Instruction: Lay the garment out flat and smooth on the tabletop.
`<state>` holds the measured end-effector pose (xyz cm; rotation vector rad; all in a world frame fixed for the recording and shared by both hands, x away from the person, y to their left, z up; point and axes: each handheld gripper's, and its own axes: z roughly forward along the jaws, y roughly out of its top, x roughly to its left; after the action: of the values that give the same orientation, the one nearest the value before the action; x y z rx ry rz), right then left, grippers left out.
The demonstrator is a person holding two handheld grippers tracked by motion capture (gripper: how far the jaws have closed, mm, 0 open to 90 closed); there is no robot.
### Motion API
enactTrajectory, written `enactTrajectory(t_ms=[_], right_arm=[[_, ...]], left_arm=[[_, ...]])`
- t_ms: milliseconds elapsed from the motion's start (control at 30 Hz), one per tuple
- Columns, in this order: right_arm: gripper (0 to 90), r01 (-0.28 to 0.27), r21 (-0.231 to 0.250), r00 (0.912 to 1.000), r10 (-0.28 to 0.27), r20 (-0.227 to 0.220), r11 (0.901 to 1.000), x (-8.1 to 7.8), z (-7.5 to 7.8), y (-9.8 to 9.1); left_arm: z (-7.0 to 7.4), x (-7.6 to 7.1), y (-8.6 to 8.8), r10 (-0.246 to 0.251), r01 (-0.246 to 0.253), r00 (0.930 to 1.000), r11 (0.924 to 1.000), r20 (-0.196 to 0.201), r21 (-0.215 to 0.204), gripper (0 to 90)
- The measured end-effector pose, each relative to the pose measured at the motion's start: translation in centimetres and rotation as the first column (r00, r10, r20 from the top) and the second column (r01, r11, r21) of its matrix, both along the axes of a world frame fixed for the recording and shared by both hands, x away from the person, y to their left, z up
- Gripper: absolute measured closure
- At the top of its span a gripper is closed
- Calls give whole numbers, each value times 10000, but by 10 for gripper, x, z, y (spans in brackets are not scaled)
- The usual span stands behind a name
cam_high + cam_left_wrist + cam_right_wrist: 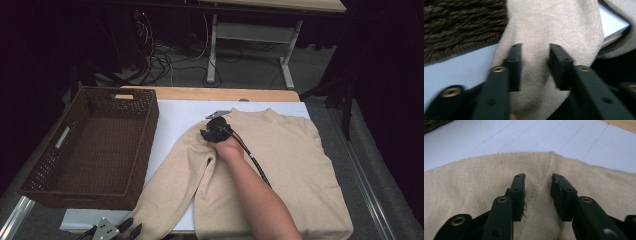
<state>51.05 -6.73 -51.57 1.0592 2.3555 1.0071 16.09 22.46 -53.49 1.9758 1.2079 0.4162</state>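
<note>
A beige sweater (290,160) lies flat on the white mat (175,112), its left sleeve (170,185) running down to the table's near edge. My left gripper (131,227) sits at that sleeve's cuff end. In the left gripper view the jaws of the left gripper (535,53) stand apart with the sleeve cloth (554,25) between them. My right gripper (207,131) rests at the sweater's left shoulder. In the right gripper view the right gripper (537,180) stands open astride the shoulder seam (543,173), pads not pressing cloth.
A dark brown woven basket (95,145) stands empty at the table's left, close to the sleeve, and fills the upper left of the left gripper view as the basket wall (461,25). Beyond the table are a desk frame (250,35) and floor cables.
</note>
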Motion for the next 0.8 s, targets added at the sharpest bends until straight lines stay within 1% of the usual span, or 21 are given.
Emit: enactTrajectory(t_ms=[33,67,100,167,233,267,300,333,367,400,433,467,500,533,600,667,700,800], right_arm=[[807,60,-96,10000,-59,39,9999,0,0,1],[842,58,-233,9999,-55,103,9997,1,1,2],[855,33,-295,9999,-30,108,9996,2,2,3],[870,71,-358,9997,-62,253,9993,5,5,4],[877,177,-122,9988,-171,465,9998,9,11,7],[877,191,-105,9985,-185,524,9998,10,14,9],[877,157,-132,9986,-150,510,9998,12,15,11],[875,199,-201,9987,-189,476,9996,13,14,13],[863,207,-195,9990,-199,411,9996,13,12,14],[841,249,-42,9993,-248,286,9997,13,12,14],[812,267,85,9994,-269,235,9996,12,12,13],[786,223,190,9994,-228,274,9996,9,15,10],[786,223,190,9994,-228,274,9996,9,15,10],[738,172,349,9992,-184,341,9992,5,19,7],[706,76,729,9990,-107,425,9973,-6,28,-4],[679,-29,841,9985,-17,553,9964,-20,33,-14],[664,-89,859,9979,34,642,9963,-26,35,-20],[647,-225,1064,9967,140,799,9941,-52,39,-42]], left_arm=[[2,2,0,-66,66,9998,10000,-179,-7,796],[4,2,-1,-68,69,9996,10000,-274,45,815],[5,-1,-1,-53,53,9994,10000,-330,5,827],[6,-7,0,-172,160,9987,9996,-486,-242,831],[8,-13,1,-222,205,9982,9993,-554,-307,831],[8,-15,2,-164,148,9981,9995,-593,-266,829],[8,-15,2,5,-8,9978,10000,-656,-51,859],[7,-14,4,97,-100,9971,9999,-756,-34,843],[7,-12,5,34,-48,9970,9998,-768,-191,776],[8,-12,5,-30,6,9975,9994,-703,-348,714],[9,-11,5,-136,110,9982,9989,-576,-452,671],[9,-11,5,-136,110,9982,9989,-576,-452,662],[11,-11,3,-179,158,9990,9986,-413,-510,662],[13,-10,1,-231,215,9993,9984,-310,-529,644],[15,-6,-4,-352,337,9992,9970,-192,-695,599],[15,-1,-11,-556,545,9984,9955,-132,-770,549],[15,2,-14,-677,663,9976,9938,-121,-889,532],[19,12,-29,-1027,1020,9947,9877,-2,-1183,503]])
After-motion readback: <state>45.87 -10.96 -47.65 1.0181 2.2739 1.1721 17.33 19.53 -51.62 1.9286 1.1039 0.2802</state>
